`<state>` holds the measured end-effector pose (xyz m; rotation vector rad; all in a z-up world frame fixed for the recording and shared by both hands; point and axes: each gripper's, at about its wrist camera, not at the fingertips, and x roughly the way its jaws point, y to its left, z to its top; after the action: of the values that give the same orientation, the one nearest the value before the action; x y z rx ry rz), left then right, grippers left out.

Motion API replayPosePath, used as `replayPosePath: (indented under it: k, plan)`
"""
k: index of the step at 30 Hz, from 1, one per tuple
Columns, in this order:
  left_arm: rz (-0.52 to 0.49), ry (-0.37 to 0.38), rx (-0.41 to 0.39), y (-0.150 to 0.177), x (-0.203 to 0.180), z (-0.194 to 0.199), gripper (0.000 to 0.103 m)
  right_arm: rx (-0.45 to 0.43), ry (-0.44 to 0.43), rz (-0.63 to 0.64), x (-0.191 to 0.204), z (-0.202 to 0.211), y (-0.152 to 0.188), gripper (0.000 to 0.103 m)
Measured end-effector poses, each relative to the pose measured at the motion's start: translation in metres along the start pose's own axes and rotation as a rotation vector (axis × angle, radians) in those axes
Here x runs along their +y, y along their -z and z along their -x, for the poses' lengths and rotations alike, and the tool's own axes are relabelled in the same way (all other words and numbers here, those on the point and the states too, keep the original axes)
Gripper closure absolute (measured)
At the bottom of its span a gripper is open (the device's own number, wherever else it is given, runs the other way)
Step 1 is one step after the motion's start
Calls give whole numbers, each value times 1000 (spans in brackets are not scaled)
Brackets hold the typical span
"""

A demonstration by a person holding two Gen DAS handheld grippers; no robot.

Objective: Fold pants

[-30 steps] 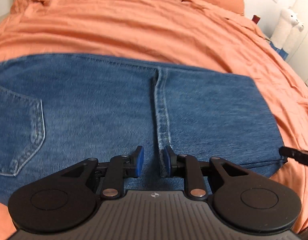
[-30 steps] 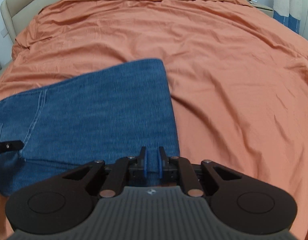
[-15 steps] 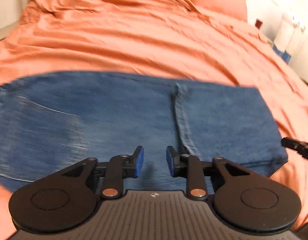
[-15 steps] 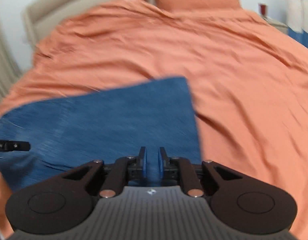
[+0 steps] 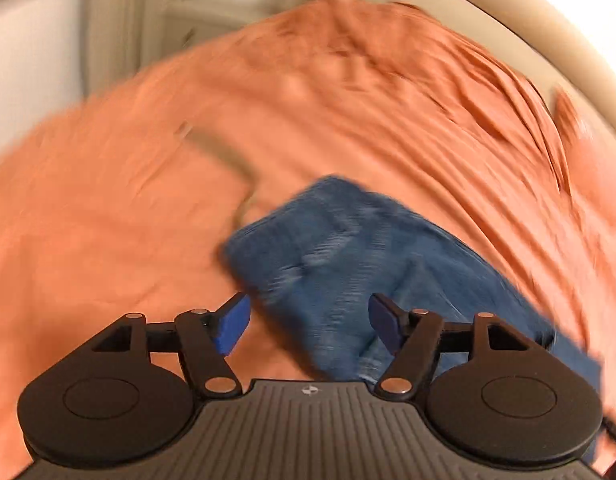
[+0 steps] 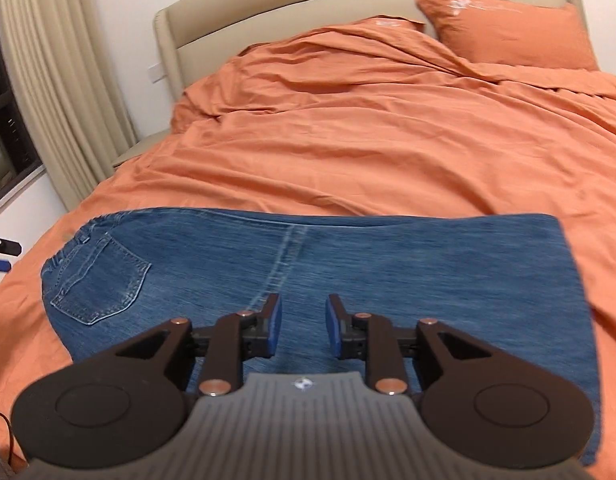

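1. Lying flat on the bed (image 6: 388,140), the pants (image 6: 348,264) (blue denim jeans) are spreading across the near part of the orange duvet, already doubled over along their length, with the back pocket (image 6: 103,280) and waistband at the left end and a straight folded edge at the right end.
2. Hovering over the middle of the denim, the right hand-held gripper (image 6: 301,326) is showing its blue pads spread apart with nothing between them.
3. Pointing at the waist end of the pants (image 5: 348,272), the left hand-held gripper (image 5: 308,324) is also gaping wide and holding nothing (left view is heavily blurred, so contact with the cloth can't be judged).
4. Judging handling: denim is looking thick, fairly heavy and soft, so it is likely draping and sagging when lifted, not slipping much, and not fragile at all.
5. Judging grip spots: pinching through all layers at the corners of one short end is looking best, one gripper per corner (the waistband is the stiffest, bulkiest bit to bite).
6. Judging risk: grabbing only the top layer is likely peeling the stack open, and the soft duvet may be bunching up underneath.
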<state>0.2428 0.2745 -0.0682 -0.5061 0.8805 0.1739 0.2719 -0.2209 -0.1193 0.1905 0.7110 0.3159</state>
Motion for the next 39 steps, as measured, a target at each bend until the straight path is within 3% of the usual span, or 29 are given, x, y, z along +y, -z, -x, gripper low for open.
replayPosePath:
  k: [6, 11, 14, 17, 23, 27, 30, 34, 39]
  plan:
    - [318, 202, 16, 10, 55, -57, 24, 10, 15, 47, 4, -20, 5, 83]
    - [391, 253, 16, 11, 63, -97, 24, 21, 38, 45, -5, -29, 8, 83]
    - [396, 265, 3, 6, 64, -107, 27, 76, 42, 40, -8, -41, 11, 83]
    - [379, 235, 5, 4, 63, -107, 38, 127, 58, 71, -9, -51, 18, 83]
    - [388, 147, 1, -2, 52, -103, 65, 127, 66, 93, -7, -50, 19, 83]
    - [302, 88, -40, -10, 25, -78, 77, 114, 56, 41, -15, -38, 17, 83]
    - [204, 99, -105, -18, -6, -41, 78, 79, 28, -21, -20, -23, 11, 83]
    - [29, 110, -205, -20, -72, 13, 79, 34, 15, -62, -25, 2, 3, 83]
    - [-220, 111, -320, 5, -177, 64, 80, 7, 21, -109, -40, 32, -2, 82]
